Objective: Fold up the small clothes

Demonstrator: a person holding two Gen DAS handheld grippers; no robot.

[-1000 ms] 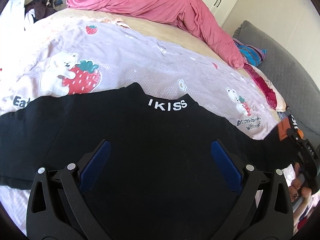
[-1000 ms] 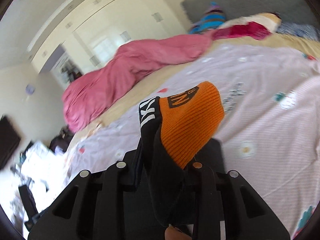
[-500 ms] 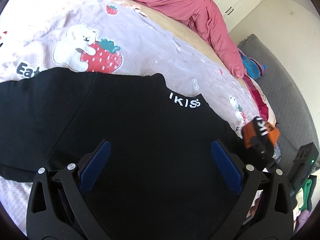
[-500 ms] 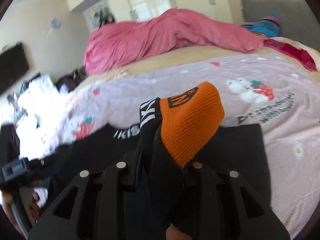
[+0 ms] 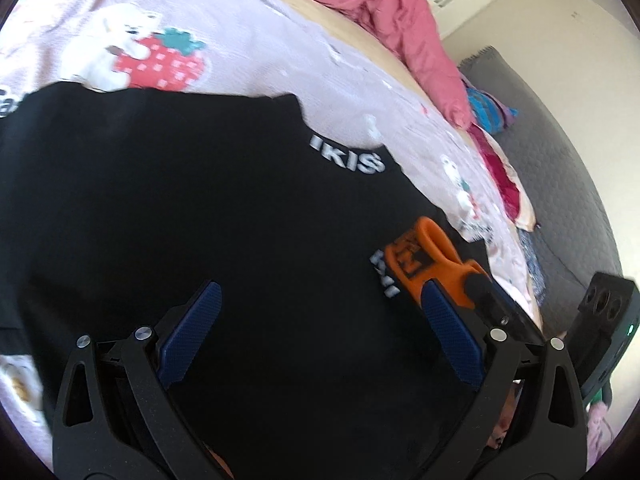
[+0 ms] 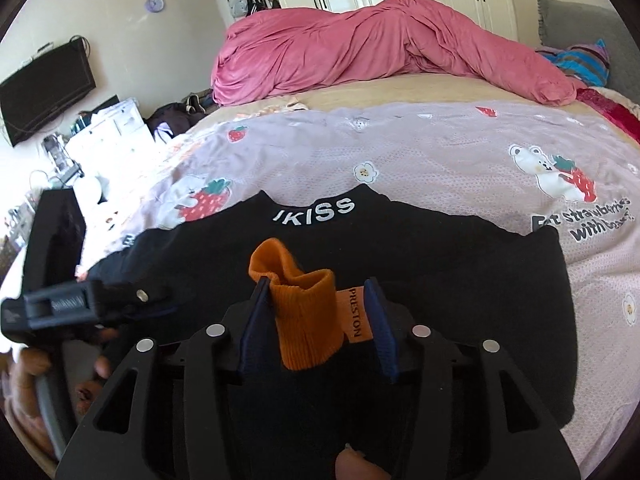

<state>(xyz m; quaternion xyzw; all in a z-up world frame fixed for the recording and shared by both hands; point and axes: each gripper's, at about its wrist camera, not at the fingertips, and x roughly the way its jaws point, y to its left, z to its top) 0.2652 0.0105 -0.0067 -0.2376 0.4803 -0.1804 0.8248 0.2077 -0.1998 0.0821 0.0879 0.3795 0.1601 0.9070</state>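
Observation:
A black top (image 5: 240, 216) (image 6: 440, 280) with white "IKISS" on its collar lies flat on the bedspread. Its right sleeve ends in an orange ribbed cuff (image 6: 308, 320) (image 5: 432, 256) and is folded across the body. My right gripper (image 6: 316, 320) has its jaws parted around the cuff, which lies loose between the blue pads. My left gripper (image 5: 320, 336) is open and empty, hovering over the shirt's body. It also shows at the left of the right wrist view (image 6: 80, 300).
A pale purple strawberry-and-bear bedspread (image 6: 440, 168) covers the bed. A pink duvet (image 6: 360, 52) is heaped at the far side. A grey sofa (image 5: 560, 168) stands right of the bed, cluttered furniture (image 6: 100, 132) to the left.
My right gripper carried the orange cuff inward over the shirt's body, lowered it and opened its jaws. My left gripper shifted a little over the shirt, still open.

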